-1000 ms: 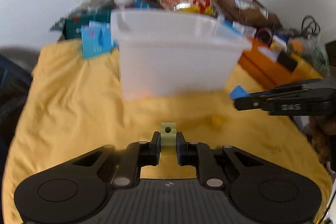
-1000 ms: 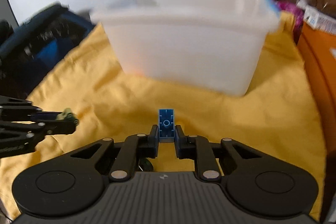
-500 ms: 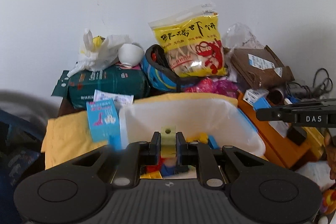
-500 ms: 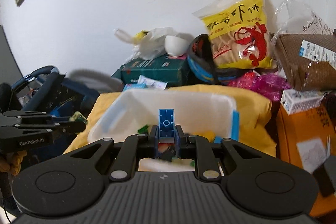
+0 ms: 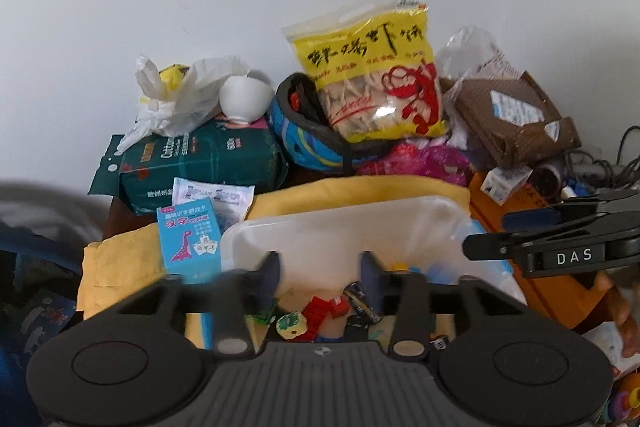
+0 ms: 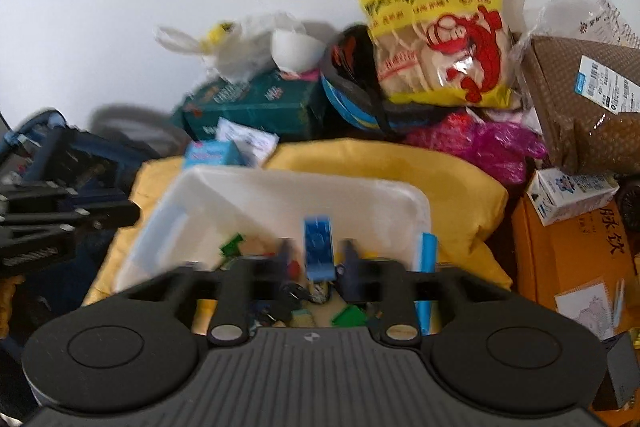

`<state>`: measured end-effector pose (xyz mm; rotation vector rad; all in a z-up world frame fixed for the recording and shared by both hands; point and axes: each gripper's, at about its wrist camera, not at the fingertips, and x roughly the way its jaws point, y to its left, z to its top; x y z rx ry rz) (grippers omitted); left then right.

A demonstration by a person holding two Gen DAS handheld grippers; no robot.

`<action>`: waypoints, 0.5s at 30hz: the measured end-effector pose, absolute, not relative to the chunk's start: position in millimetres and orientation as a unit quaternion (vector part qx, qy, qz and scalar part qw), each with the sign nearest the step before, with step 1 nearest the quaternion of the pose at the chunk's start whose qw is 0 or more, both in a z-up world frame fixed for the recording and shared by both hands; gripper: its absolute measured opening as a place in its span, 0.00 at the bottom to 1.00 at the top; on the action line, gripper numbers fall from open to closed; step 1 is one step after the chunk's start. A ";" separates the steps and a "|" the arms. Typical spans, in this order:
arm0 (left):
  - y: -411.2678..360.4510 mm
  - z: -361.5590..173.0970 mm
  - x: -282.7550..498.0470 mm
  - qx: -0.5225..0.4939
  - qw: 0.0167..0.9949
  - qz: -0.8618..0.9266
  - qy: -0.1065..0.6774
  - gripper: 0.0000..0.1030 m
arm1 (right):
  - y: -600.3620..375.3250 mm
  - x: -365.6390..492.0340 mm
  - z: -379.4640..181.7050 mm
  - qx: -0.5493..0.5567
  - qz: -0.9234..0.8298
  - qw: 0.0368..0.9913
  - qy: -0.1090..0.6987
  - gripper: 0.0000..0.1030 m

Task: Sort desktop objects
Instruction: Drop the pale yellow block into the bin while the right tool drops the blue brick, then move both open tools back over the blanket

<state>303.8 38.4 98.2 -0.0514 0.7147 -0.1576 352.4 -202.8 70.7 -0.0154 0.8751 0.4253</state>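
Note:
A white plastic bin (image 5: 340, 223) stands on a yellow cloth (image 5: 120, 259) and holds several small toys, among them a red brick (image 5: 320, 309). My left gripper (image 5: 319, 267) hangs over the bin with its jaws opening and nothing between them. In the right wrist view my right gripper (image 6: 317, 253) is also above the bin (image 6: 280, 187), its jaws opening. A blurred blue brick (image 6: 318, 243) sits between them with a gap on each side. Each gripper shows in the other's view: the right gripper (image 5: 492, 235) and the left gripper (image 6: 120, 219).
Clutter lines the wall behind the bin: a yellow snack bag (image 5: 372, 79), a green pack (image 5: 200, 159), a blue helmet (image 5: 304, 143), a brown parcel (image 5: 508, 119). A blue card box (image 5: 188, 239) stands by the bin's left corner. An orange box (image 6: 568, 251) lies to the right.
Both grippers rose from the cloth to above the bin, then opened. The pale green piece has left the left jaws; the blue brick is loose between the right jaws.

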 end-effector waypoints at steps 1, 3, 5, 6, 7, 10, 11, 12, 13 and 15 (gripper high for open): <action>36.6 96.1 299.5 -0.021 0.934 -0.081 0.348 0.49 | -204.4 349.0 71.2 -0.005 0.208 0.888 0.411 0.71; 33.0 88.6 285.9 -0.007 0.935 -0.090 0.344 0.49 | -208.9 339.1 70.7 -0.003 0.216 0.891 0.399 0.71; 30.1 79.5 267.1 -0.001 0.937 -0.098 0.337 0.49 | -213.3 321.3 71.6 -0.010 0.218 0.899 0.379 0.71; 28.6 72.5 254.5 -0.003 0.936 -0.106 0.335 0.50 | -216.1 309.1 71.9 -0.015 0.223 0.904 0.365 0.71; 27.4 64.7 242.3 -0.006 0.936 -0.111 0.334 0.50 | -218.9 297.4 72.2 -0.016 0.226 0.908 0.352 0.71; 16.7 30.4 200.4 -0.011 0.930 -0.126 0.346 0.51 | -229.9 259.1 60.9 -0.012 0.237 0.913 0.333 0.71; 10.3 15.1 185.3 -0.012 0.926 -0.129 0.355 0.51 | -233.4 246.4 52.2 -0.013 0.234 0.913 0.334 0.71; 4.0 2.4 174.0 -0.012 0.921 -0.136 0.365 0.51 | -235.4 236.7 43.5 -0.016 0.230 0.912 0.338 0.71; -2.3 -10.3 163.9 -0.011 0.915 -0.142 0.376 0.51 | -237.8 226.9 32.7 -0.018 0.225 0.910 0.347 0.71; -16.8 -35.8 145.0 -0.010 0.905 -0.145 0.400 0.51 | -241.5 211.9 9.2 -0.018 0.217 0.903 0.371 0.71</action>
